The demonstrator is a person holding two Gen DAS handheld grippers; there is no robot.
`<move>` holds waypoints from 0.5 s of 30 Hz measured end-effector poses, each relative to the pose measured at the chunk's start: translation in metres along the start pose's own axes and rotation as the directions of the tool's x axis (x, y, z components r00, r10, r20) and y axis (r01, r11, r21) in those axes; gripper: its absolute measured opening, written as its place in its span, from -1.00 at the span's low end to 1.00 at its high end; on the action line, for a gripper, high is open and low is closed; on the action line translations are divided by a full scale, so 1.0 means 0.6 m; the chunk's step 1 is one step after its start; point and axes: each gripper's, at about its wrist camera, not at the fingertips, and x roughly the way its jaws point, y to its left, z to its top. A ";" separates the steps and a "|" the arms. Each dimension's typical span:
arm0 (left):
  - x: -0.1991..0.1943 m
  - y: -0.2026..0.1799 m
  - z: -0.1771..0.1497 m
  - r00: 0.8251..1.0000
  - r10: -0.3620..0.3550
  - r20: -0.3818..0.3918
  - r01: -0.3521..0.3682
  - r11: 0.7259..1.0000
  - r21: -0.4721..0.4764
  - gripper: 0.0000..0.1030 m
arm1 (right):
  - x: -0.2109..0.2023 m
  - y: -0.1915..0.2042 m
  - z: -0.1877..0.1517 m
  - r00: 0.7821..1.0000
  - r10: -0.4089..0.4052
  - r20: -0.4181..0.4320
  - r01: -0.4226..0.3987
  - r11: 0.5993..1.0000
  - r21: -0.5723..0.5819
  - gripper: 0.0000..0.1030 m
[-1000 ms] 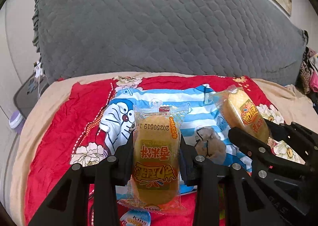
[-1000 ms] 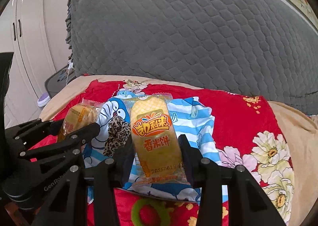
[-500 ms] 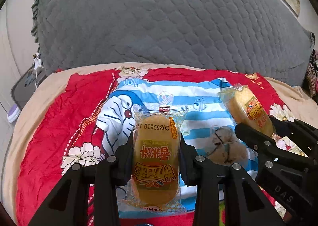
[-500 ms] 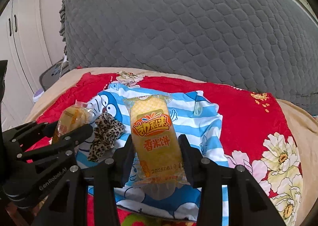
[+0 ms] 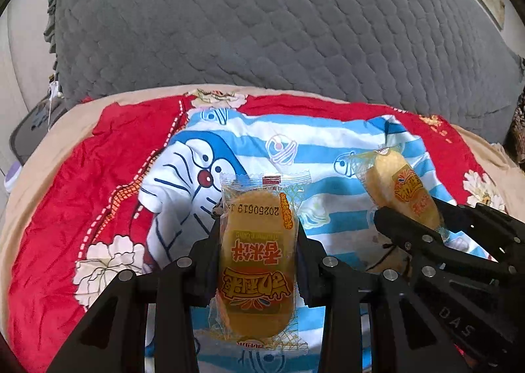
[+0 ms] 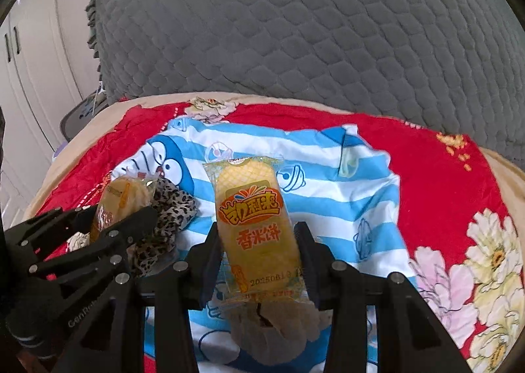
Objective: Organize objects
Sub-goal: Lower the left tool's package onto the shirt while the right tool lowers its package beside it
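My left gripper [image 5: 257, 238] is shut on a yellow rice-cracker packet [image 5: 257, 261], held lengthwise with its print upside down. My right gripper [image 6: 257, 235] is shut on a second, matching packet [image 6: 256, 225], print upright. Each gripper also shows in the other's view: the right gripper [image 5: 430, 218] with its packet [image 5: 400, 186] at the right, the left gripper [image 6: 101, 215] with its packet [image 6: 121, 199] at the left. Both hang side by side just above a blue-striped cartoon cloth [image 5: 295, 143] [image 6: 328, 169].
The cloth lies on a red floral blanket [image 5: 82, 195] [image 6: 436, 182] over a bed. A leopard-print scrunchie [image 6: 170, 212] rests on the cloth between the grippers. A pale crumpled item [image 6: 272, 323] sits under the right packet. A grey quilted headboard [image 5: 262, 18] rises behind; white cabinets [image 6: 32, 61] stand far left.
Both grippers have sunk and moved forward toward the striped cloth, which now looks larger and closer. Each packet stays clamped the same way.
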 end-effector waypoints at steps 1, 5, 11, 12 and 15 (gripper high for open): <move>0.008 -0.001 0.000 1.000 -0.005 -0.009 0.005 1.000 0.005 -0.26 | 0.007 -0.001 -0.001 1.000 -0.003 -0.003 0.003 1.000 0.002 -0.15; 0.025 -0.001 -0.003 1.000 -0.007 -0.015 0.007 1.000 -0.002 -0.26 | 0.032 0.000 -0.004 1.000 -0.017 -0.019 0.016 1.000 -0.008 -0.15; 0.052 0.005 -0.018 0.999 0.004 -0.043 -0.004 1.000 -0.007 -0.25 | 0.063 -0.006 -0.010 0.998 -0.027 -0.049 0.026 1.000 -0.004 -0.15; 0.054 0.006 -0.021 0.999 0.010 -0.041 -0.010 1.000 -0.006 -0.25 | 0.065 -0.008 -0.012 0.998 -0.028 -0.049 0.028 1.000 -0.002 -0.15; 0.059 0.005 -0.025 0.999 0.019 -0.046 -0.018 1.000 0.007 -0.23 | 0.070 -0.009 -0.017 0.998 -0.030 -0.055 0.030 1.000 -0.004 -0.15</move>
